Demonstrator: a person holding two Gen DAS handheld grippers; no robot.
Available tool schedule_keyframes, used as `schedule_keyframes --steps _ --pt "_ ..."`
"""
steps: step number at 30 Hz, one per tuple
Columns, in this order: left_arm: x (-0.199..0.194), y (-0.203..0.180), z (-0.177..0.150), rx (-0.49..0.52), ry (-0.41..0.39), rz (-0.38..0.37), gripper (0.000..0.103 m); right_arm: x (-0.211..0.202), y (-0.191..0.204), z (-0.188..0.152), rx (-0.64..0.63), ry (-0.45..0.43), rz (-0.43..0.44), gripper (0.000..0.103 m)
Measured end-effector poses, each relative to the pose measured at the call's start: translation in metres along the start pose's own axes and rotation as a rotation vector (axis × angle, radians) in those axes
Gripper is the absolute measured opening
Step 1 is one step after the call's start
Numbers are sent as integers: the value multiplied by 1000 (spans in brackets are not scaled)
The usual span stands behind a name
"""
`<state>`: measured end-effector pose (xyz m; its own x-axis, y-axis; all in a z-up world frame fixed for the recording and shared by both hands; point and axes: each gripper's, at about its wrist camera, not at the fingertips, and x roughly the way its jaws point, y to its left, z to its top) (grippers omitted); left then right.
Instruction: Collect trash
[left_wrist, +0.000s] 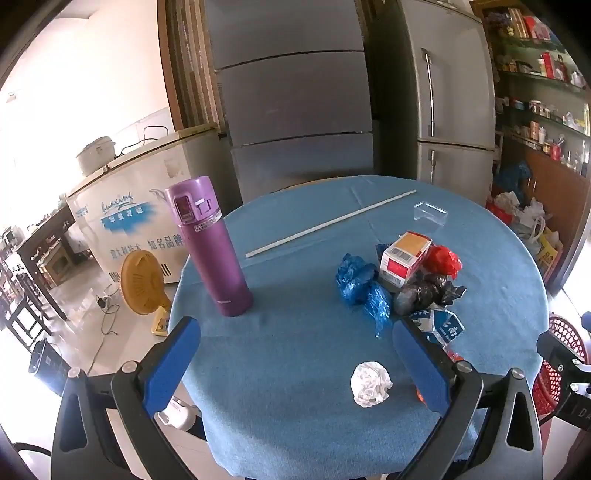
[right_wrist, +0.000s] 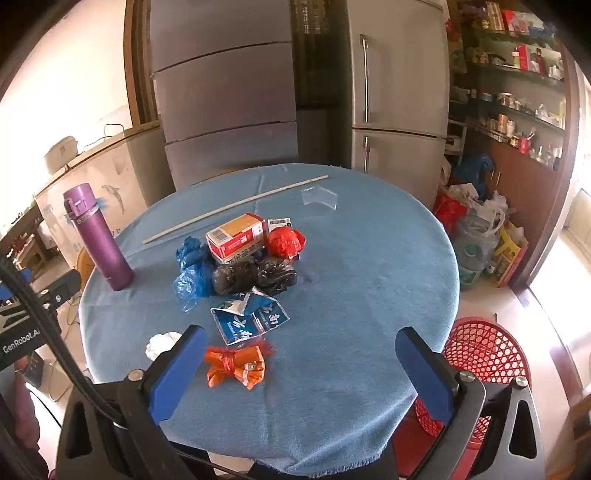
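- The left gripper hangs over the near edge of the round table, tilted downward, its blue pads spread wide with nothing between them but bare blue cloth.
- The right gripper hovers over the near right part of the same table, jaws just as wide and holding nothing.
- Nearest trash to the left gripper: a crumpled white paper ball, lying on the cloth just inside the right-hand pad, not touching it.
- Nearest to the right gripper: an orange foil wrapper, just beside its left-hand pad (the white ball peeks out behind that pad).
- Beyond the wrapper lies a flattened blue carton, then the main heap at the table's middle: blue plastic bag, black plastic bag, red plastic bag and a red-and-white box, all bunched together and touching.
- A purple flask stands upright near the table's left edge, well apart from the heap.
- A long white rod lies slantwise across the far side, a clear plastic piece near its right end.
- Open cloth runs along the right half and the near rim.
- A red mesh basket sits below the table's near right edge.
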<state>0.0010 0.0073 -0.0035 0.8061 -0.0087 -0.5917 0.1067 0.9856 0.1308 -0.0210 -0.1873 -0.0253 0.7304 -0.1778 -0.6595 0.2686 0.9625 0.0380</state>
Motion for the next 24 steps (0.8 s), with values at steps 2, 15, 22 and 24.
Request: schedule_keyframes --steps 2,15,22,24 --pt "0 -3 -1 2 -1 1 103 -2 1 0 -1 -3 -1 103" --pt "-2 -7 -1 6 25 -20 103 -5 2 -1 -5 -31 -9 103" --pt "-2 -6 -3 2 49 -28 103 -3 3 -2 7 19 4 103" --pt "-2 -5 -3 9 55 -24 103 -2 3 -3 8 27 4 103"
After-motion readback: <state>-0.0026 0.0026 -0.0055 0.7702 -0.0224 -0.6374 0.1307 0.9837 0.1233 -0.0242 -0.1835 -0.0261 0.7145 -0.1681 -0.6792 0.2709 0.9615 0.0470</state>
